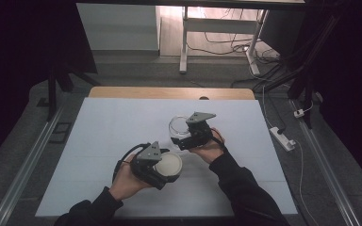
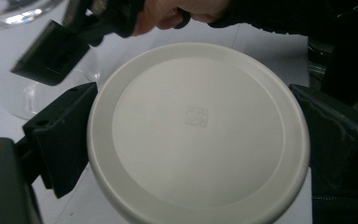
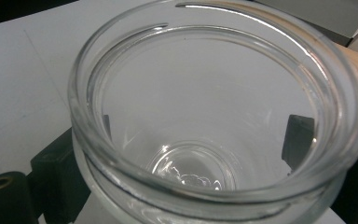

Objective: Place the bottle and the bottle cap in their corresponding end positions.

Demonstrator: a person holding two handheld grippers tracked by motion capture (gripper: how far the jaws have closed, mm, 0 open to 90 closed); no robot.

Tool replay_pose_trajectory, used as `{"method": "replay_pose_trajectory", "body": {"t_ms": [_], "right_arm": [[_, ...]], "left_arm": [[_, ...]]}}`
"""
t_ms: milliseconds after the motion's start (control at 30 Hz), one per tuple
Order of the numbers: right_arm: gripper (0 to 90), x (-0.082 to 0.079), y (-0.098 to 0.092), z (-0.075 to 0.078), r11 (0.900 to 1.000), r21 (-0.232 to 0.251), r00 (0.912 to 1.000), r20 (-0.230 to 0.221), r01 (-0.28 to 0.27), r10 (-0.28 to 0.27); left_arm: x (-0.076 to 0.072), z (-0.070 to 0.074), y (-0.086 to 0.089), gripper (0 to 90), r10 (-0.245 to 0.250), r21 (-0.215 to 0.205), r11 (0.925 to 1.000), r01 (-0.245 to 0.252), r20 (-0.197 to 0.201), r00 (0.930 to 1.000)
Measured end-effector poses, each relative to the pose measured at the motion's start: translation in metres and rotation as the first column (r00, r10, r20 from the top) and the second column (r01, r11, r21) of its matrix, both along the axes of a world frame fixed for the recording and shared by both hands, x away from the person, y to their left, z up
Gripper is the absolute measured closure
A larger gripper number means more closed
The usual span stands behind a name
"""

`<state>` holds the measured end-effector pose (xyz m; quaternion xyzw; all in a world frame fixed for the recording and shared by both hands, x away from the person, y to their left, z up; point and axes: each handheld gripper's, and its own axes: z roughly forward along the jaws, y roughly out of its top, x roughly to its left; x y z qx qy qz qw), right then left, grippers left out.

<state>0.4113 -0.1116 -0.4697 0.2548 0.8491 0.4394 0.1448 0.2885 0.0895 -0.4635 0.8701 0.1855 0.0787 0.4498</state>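
Left tongs (image 1: 166, 170) clamped on the white round lid (image 1: 168, 165), jaws pressing its rim on opposite sides, lid held flat-face to the left gripper view above the near-centre of the white surface (image 1: 103, 141). Right tongs (image 1: 183, 140) clamped on the clear glass jar (image 1: 176, 126), jaws on either side of its wall just below the threaded neck, mouth open. Jar sits just beyond and right of the lid, near but not touching.
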Motion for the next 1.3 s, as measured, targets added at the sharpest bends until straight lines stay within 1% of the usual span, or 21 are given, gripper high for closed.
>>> {"method": "replay_pose_trajectory", "body": {"t_ms": [133,233,267,467,567,667,700,733,800,900,1000,1033,1133,1200,1300], "right_arm": [[7.0,0.007,0.004,-0.002,1.000,0.001,0.9999,0.001,0.014,-0.014],[7.0,0.010,0.005,-0.003,1.000,0.003,0.9998,0.002,0.019,-0.019],[7.0,0.012,0.006,-0.003,1.000,0.003,0.9998,0.003,0.020,-0.020],[7.0,0.020,0.014,-0.006,1.000,-0.004,0.9995,0.006,0.030,-0.030],[7.0,0.023,0.016,-0.007,1.000,-0.003,0.9995,0.006,0.031,-0.031],[7.0,0.026,0.018,-0.008,0.999,-0.005,0.9994,0.007,0.034,-0.034],[7.0,0.027,0.019,-0.009,0.999,-0.006,0.9993,0.008,0.036,-0.036],[7.0,0.028,0.020,-0.010,0.999,-0.005,0.9993,0.009,0.037,-0.037],[7.0,0.031,0.021,-0.011,0.999,-0.007,0.9992,0.009,0.040,-0.040],[7.0,0.033,0.023,-0.013,0.999,-0.010,0.9990,0.009,0.044,-0.044],[7.0,0.036,0.024,-0.015,0.999,-0.014,0.9988,0.008,0.048,-0.048],[7.0,0.037,0.024,-0.015,0.999,-0.015,0.9987,0.008,0.050,-0.050],[7.0,0.041,0.024,-0.017,0.998,-0.015,0.9983,0.007,0.057,-0.057],[7.0,0.043,0.025,-0.019,0.998,-0.019,0.9982,0.006,0.060,-0.059],[7.0,0.045,0.026,-0.022,0.998,-0.022,0.9980,0.003,0.064,-0.064]], "left_arm": [[0.002,-0.007,-0.003,7.8,0.001,0.002,1.0000,-0.001,-0.007,1.0000],[0.004,-0.012,-0.005,7.8,-0.005,0.014,0.9999,0.006,-0.010,0.9999],[0.004,-0.014,-0.006,7.8,-0.004,0.009,1.0000,0.004,-0.013,0.9999],[0.009,-0.024,-0.009,7.8,-0.001,0.007,1.0000,0.001,-0.024,0.9997],[0.011,-0.030,-0.012,7.7,0.000,0.012,0.9999,0.000,-0.023,0.9997],[0.012,-0.035,-0.016,7.8,-0.002,0.022,0.9998,0.002,-0.014,0.9999],[0.013,-0.036,-0.016,7.8,-0.007,0.033,0.9994,0.007,-0.007,1.0000],[0.013,-0.038,-0.017,7.7,-0.003,0.030,0.9995,0.003,-0.005,1.0000],[0.014,-0.041,-0.019,7.7,-0.002,0.034,0.9994,0.003,-0.011,0.9999],[0.016,-0.046,-0.021,7.7,0.000,0.056,0.9984,0.001,-0.015,0.9999],[0.018,-0.051,-0.023,7.7,0.008,0.066,0.9978,-0.007,-0.020,0.9998],[0.018,-0.053,-0.024,7.7,0.012,0.062,0.9980,-0.011,-0.025,0.9996],[0.020,-0.057,-0.026,7.7,0.007,0.085,0.9964,-0.005,-0.021,0.9998],[0.021,-0.061,-0.028,7.7,0.009,0.091,0.9958,-0.008,-0.016,0.9998],[0.023,-0.065,-0.030,7.7,0.014,0.103,0.9946,-0.011,-0.023,0.9997]]}}
